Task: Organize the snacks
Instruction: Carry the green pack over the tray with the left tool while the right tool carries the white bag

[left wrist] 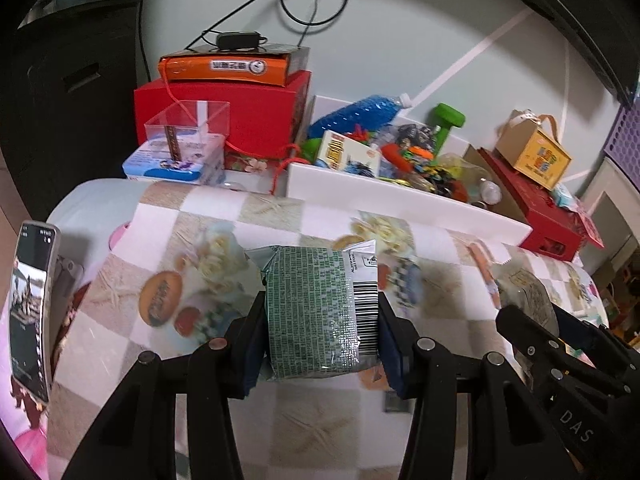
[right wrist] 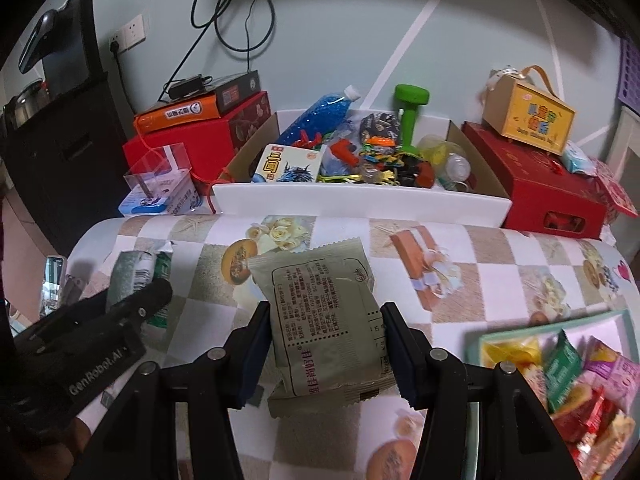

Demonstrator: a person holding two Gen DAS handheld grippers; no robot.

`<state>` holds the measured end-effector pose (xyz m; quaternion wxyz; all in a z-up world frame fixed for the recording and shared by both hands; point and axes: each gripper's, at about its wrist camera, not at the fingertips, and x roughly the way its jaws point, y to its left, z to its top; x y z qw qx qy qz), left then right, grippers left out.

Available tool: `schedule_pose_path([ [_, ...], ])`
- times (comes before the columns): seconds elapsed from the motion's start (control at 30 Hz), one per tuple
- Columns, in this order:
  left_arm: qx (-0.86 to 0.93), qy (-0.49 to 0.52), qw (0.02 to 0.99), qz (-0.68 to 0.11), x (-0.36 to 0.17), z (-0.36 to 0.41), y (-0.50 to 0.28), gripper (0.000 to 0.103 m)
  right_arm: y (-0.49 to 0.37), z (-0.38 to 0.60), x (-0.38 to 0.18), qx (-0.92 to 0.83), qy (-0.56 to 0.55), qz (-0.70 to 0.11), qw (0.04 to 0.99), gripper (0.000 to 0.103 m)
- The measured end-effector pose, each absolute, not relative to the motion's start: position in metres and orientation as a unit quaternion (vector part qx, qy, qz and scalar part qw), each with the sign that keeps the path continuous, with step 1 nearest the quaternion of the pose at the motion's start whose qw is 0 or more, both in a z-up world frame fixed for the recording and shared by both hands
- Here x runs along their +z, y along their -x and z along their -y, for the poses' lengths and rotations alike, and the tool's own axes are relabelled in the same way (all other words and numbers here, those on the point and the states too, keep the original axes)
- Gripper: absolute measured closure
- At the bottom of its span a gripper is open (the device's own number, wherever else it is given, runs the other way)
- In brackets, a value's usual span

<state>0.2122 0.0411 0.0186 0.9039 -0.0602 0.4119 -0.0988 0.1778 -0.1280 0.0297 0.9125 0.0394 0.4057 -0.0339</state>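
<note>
The left gripper (left wrist: pixel 322 320) is clamped on a green-printed snack packet (left wrist: pixel 320 312), its pads pressing the packet's two sides; the barcode strip faces the camera. The packet hangs above the table (left wrist: pixel 280 420), which wears a checked cloth printed with flowers and food. The right gripper (right wrist: pixel 326 340) is closed on an olive-grey snack packet (right wrist: pixel 324 320) in the same way, its printed back turned up, also clear of the cloth.

Each wrist camera catches the other tool. The left wrist view shows the right gripper at its right edge, with only a sliver of the olive-grey packet visible. The right wrist view shows the left gripper at its left edge, with the green packet seen edge-on.

Only the right wrist view shows a pale green tray (right wrist: pixel 616 320) at the table's near right corner, filled with assorted snack packets (right wrist: pixel 568 372). Only the left wrist view shows clearly a phone (left wrist: pixel 32 312) standing upright at the table's left edge.

Both views show a white cardboard box (right wrist: pixel 360 200) of toys beyond the table's far edge, with red boxes (left wrist: pixel 248 120) on either side.
</note>
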Motion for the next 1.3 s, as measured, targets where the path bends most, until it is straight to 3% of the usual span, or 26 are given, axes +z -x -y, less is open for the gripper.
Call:
schedule_pose_path([
  [0.6, -0.144, 0.075, 0.898, -0.41, 0.061, 0.021, -0.142, 0.052, -0.094, 0.175, 0.067, -0.063, -0.08, -0.405, 0.909, 0.046],
  [1.3, -0.189, 0.017, 0.887, -0.421, 0.058, 0.108, -0.077, 0.052, -0.005, 0.275, 0.072, -0.149, -0.16, -0.378, 0.9, 0.046],
])
